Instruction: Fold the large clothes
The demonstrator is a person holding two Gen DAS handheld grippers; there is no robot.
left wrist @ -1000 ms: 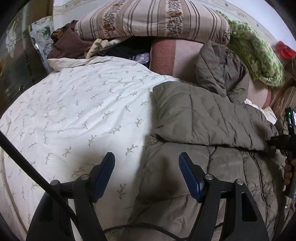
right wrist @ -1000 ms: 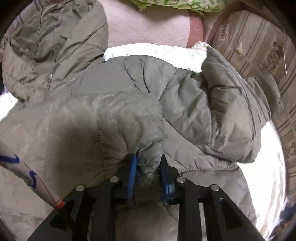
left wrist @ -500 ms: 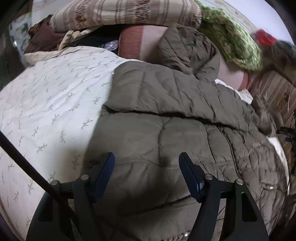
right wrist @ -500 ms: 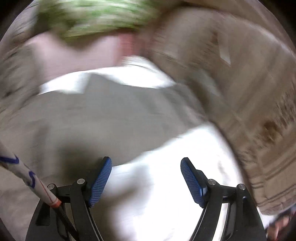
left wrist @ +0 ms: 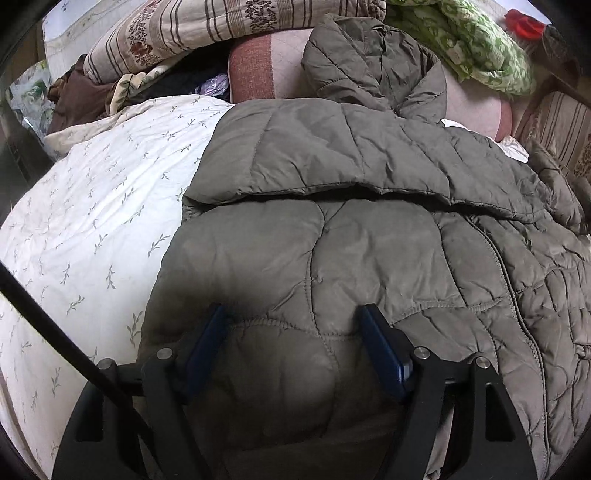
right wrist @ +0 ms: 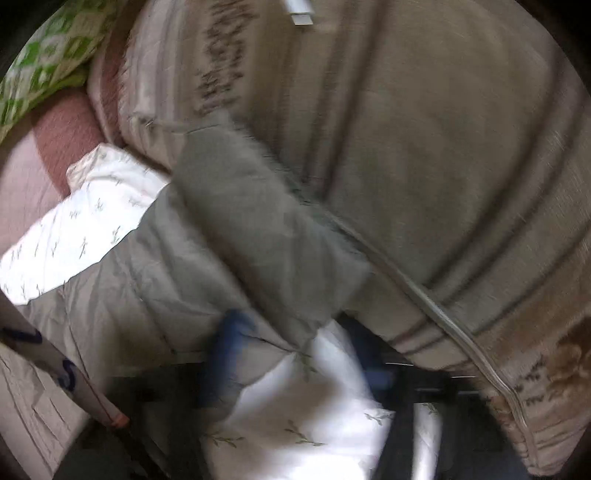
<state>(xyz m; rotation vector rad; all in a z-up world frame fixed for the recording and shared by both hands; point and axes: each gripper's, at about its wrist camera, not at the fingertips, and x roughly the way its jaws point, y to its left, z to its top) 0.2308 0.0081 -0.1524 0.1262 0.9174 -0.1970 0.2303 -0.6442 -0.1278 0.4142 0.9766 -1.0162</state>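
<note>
An olive-grey quilted puffer jacket point(left wrist: 332, 229) lies on a white leaf-print duvet point(left wrist: 92, 229), one sleeve folded across its chest and the hood up by the pillows. My left gripper point(left wrist: 291, 332) is open, its blue pads straddling a puffed panel at the jacket's near hem. In the blurred right wrist view, my right gripper point(right wrist: 291, 354) is open with its jaws wide, low over the duvet point(right wrist: 314, 424) at the jacket's edge, where the other sleeve point(right wrist: 258, 229) lies against a striped cushion.
Striped floral pillows point(left wrist: 221, 26), a pink bolster point(left wrist: 266, 66) and a green patterned blanket point(left wrist: 472, 40) are piled at the head of the bed. A large beige striped cushion point(right wrist: 424, 147) crowds the jacket's right side. A dark cable point(left wrist: 55, 332) crosses the left wrist view.
My right gripper let go of the jacket fold, opened, and swung right toward the striped cushion. My left gripper moved from the bare duvet onto the jacket's hem, staying open.
</note>
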